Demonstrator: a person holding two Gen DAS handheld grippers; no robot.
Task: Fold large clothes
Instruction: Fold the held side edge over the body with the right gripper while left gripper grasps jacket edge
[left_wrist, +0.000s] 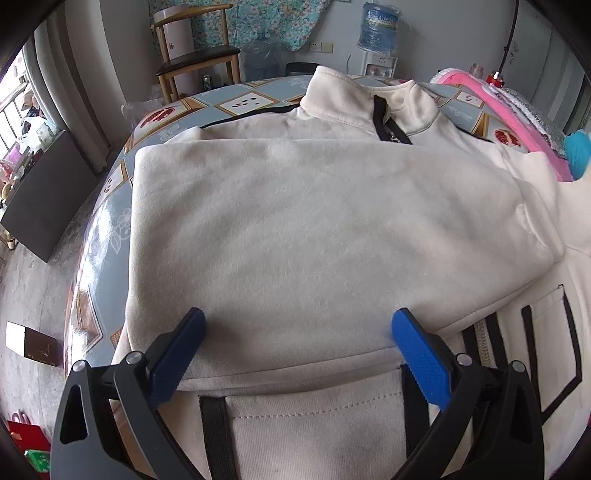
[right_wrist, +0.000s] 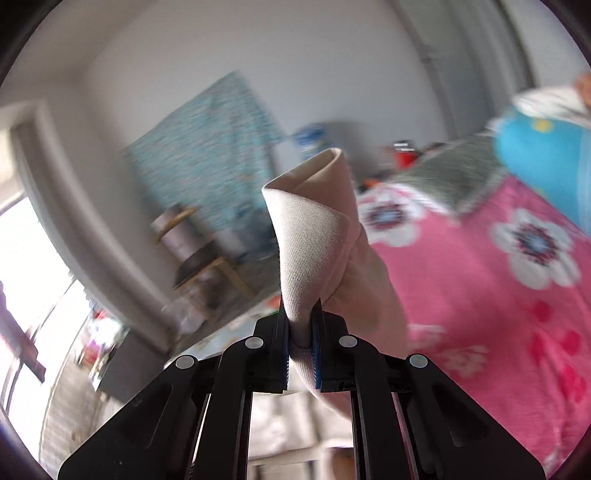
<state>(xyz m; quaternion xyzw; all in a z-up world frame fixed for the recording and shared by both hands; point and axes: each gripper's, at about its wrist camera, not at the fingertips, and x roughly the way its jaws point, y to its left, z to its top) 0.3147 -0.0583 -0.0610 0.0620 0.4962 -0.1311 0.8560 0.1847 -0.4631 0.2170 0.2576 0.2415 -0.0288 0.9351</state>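
The left gripper (left_wrist: 297, 332) hovers with its fingers spread wide, grasping nothing, low over the cream jacket (left_wrist: 314, 229), which lies on the patterned table (left_wrist: 110, 221) with one sleeve already folded across the body. The right gripper (right_wrist: 300, 332) is clenched on the cuff (right_wrist: 314, 229) of the other sleeve, raised in the air. I judge the sleeve fold is in hand; next this sleeve should be laid across the body and released.
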